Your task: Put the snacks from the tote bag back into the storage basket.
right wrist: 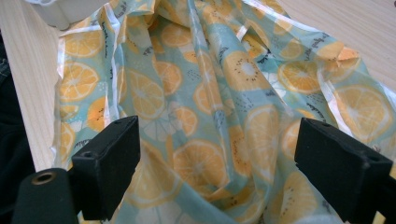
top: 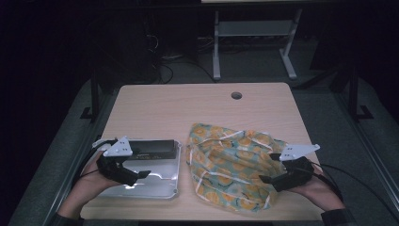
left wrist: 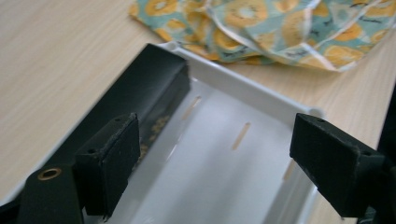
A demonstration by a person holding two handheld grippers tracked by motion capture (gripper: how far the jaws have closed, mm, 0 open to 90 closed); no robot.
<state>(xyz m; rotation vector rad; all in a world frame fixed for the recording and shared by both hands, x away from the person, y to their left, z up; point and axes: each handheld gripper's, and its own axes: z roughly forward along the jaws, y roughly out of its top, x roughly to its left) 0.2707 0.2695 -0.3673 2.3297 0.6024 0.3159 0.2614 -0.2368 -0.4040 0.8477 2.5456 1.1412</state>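
A crumpled cloth (top: 233, 162) printed with orange slices on pale blue lies on the right half of the wooden table (top: 188, 106). My right gripper (top: 268, 179) hovers over the cloth's near right edge, open, with the cloth (right wrist: 210, 121) spread below its jaws. A white tray (top: 160, 181) with a black box (top: 153, 148) along its far wall sits at the left. My left gripper (top: 141, 175) is open above the tray (left wrist: 224, 158), the black box (left wrist: 144, 88) just ahead of its left jaw. Nothing is held.
The table has a round cable hole (top: 236, 95) near its far edge. Behind it stands a grey desk frame (top: 254, 42) on a dark floor with cables. A corner of the cloth (left wrist: 261, 28) touches the tray's right side.
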